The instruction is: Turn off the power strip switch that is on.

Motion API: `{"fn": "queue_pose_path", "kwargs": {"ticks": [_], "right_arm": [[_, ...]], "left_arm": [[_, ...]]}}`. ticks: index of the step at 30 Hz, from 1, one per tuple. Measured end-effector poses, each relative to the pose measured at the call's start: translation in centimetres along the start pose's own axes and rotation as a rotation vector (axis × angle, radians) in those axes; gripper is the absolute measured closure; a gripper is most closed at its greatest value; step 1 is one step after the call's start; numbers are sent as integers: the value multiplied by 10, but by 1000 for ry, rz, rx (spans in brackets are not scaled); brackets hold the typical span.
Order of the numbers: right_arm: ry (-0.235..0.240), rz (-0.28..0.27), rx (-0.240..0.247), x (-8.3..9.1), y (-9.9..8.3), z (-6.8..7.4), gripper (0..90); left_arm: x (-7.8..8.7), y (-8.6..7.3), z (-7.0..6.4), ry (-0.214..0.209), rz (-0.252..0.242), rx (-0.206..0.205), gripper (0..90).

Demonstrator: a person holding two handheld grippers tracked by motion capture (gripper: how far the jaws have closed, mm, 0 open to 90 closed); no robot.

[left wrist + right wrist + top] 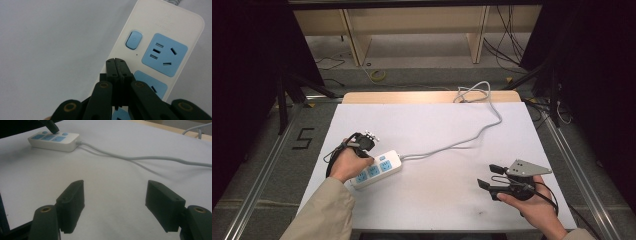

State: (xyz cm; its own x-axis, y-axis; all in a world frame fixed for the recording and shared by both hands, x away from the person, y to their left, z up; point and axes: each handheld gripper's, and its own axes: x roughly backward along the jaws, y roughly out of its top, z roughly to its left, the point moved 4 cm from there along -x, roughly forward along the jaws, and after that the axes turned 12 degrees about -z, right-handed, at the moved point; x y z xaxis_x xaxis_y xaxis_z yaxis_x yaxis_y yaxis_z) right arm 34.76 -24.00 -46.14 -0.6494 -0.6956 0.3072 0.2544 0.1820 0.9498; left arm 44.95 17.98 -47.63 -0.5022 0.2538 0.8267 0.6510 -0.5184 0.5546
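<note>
Surface: white sheet over a wooden top (432, 145), wood showing along the far edge
Power strip: white power strip (377, 169) with three blue sockets, lying flat near the surface's left edge, towards the near-left corner; long axis runs diagonally from near-left to far-right
Switch: blue rocker switch (133, 39) at the cord end of the strip, just beside the first socket (164, 54)
Cord: grey cord (462, 142) leaves the strip's far-right end, crosses the middle of the surface and runs off the far edge near the far-right corner, where it loops
Left gripper: left gripper (116, 62) held over the strip's left side; fingers (111, 67) pressed together with nothing between them, tips pointing down at the strip's white face just below the switch; whether the tips touch the casing cannot be told
Left hand: left hand (349, 164) sits over the near end of the strip, beige sleeve (324, 212) entering from the near edge
Right gripper: right gripper (490, 176) low over the surface near the near-right corner, well apart from the strip; fingers (72, 203) spread wide, holding nothing, bare white surface between them
Right hand: right hand (534, 207) grips it from the near edge; grey three-cornered plate (527, 168) on top
</note>
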Motion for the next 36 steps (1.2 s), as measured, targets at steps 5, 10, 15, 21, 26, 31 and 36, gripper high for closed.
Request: {"fn": "queue_pose_path", "kwargs": {"ticks": [5,10,15,21,26,31,36], "right_arm": [[1,-3,-1,0,0,0,318],[2,-1,-1,0,0,0,318],[0,0,-1,0,0,0,318],[0,1,-1,0,0,0,318],[-2,0,0,0,0,0,318],[-2,-4,0,1,0,-1,318],[-5,-7,-2,1,1,-1,318]], "left_arm": [[0,0,1,3,2,1,900],[0,0,1,3,3,-1,900],[0,1,1,1,3,2,900],[0,1,1,1,4,-2,900],[0,0,1,0,2,1,900],[0,0,2,-5,0,3,900],[0,0,2,-3,1,-1,900]]}}
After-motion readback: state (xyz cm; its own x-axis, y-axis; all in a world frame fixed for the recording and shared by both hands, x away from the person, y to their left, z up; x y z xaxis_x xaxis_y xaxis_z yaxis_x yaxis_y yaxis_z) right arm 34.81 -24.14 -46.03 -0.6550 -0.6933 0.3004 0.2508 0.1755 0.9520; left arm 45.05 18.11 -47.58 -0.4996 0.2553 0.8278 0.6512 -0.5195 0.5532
